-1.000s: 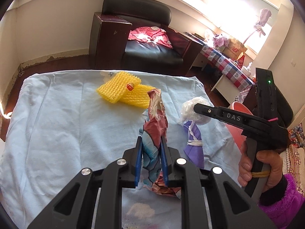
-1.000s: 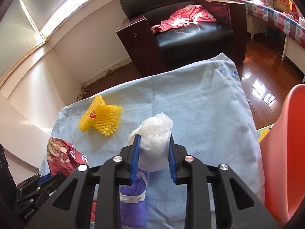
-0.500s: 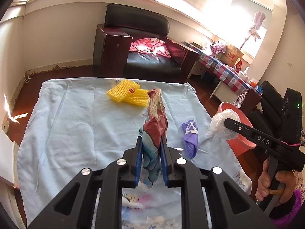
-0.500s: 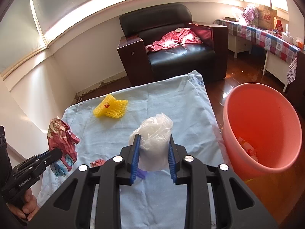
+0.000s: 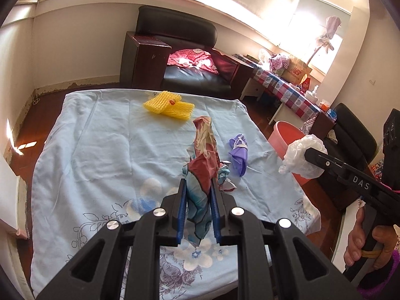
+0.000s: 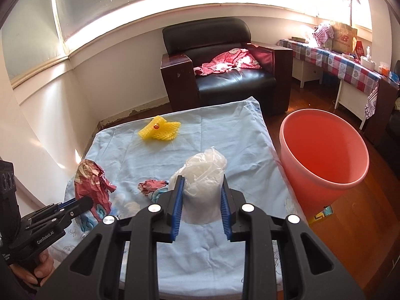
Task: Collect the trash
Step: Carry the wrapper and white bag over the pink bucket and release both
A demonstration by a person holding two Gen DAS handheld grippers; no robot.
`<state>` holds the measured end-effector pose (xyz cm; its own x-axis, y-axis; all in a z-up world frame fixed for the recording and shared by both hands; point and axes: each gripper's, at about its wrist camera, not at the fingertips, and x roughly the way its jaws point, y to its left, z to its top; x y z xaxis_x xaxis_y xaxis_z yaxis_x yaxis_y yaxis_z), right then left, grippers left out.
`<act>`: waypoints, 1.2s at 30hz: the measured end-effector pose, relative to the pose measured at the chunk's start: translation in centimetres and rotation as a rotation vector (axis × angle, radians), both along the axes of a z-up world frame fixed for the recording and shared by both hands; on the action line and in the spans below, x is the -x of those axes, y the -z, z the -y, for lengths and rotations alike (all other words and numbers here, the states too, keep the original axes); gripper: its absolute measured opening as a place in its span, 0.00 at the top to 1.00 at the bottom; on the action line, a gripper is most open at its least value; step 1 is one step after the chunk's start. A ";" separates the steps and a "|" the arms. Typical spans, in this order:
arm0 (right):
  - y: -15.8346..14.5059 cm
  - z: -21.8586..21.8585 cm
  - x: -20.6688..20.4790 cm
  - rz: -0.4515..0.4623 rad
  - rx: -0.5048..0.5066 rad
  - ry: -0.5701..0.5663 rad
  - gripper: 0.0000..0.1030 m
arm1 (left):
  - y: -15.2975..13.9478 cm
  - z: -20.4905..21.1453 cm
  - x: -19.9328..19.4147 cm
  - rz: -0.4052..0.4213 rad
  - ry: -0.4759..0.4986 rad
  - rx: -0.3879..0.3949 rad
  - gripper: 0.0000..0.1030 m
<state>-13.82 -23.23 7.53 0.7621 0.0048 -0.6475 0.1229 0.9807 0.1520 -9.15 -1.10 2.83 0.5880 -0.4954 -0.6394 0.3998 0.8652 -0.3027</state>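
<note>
Left gripper [image 5: 198, 187] pinches a crumpled red wrapper [image 5: 205, 155], lifted above the tabletop [image 5: 100, 150]. Right of the wrapper, a purple glove [image 5: 238, 151] lies on the tabletop. Right gripper [image 6: 201, 190] clamps a clear plastic bag [image 6: 203, 172], held left of the pink bucket [image 6: 325, 172].

Open air btwn table edge [image 6: 271, 147] & bucket [image 6: 322, 175].

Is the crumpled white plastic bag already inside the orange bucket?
No, the crumpled white plastic bag is clamped in the right gripper above the blue cloth, beside the orange bucket.
</note>
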 end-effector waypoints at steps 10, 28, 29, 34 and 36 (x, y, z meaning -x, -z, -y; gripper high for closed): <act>-3.2 -1.4 4.1 0.078 0.113 0.045 0.74 | -3.4 0.5 0.9 0.070 0.063 0.040 0.84; -1.8 13.6 0.2 0.057 0.109 0.345 0.74 | -3.9 20.9 -4.9 0.069 0.361 0.000 0.84; -1.4 14.8 -0.1 0.048 0.097 0.362 0.74 | -3.6 22.4 -5.3 0.064 0.375 -0.003 0.84; 1.2 18.6 -2.2 -0.013 0.083 0.421 0.74 | -1.7 28.8 -7.1 0.025 0.445 -0.026 0.84; 2.3 19.8 -3.1 -0.037 0.077 0.439 0.74 | -1.0 31.0 -7.6 0.018 0.467 -0.036 0.84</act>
<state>-10.75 -43.00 5.22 0.6574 -0.3629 -0.6604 0.5341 0.8426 0.0687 -1.53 -32.10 3.79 0.3186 -0.6875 -0.6526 0.7540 0.6010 -0.2650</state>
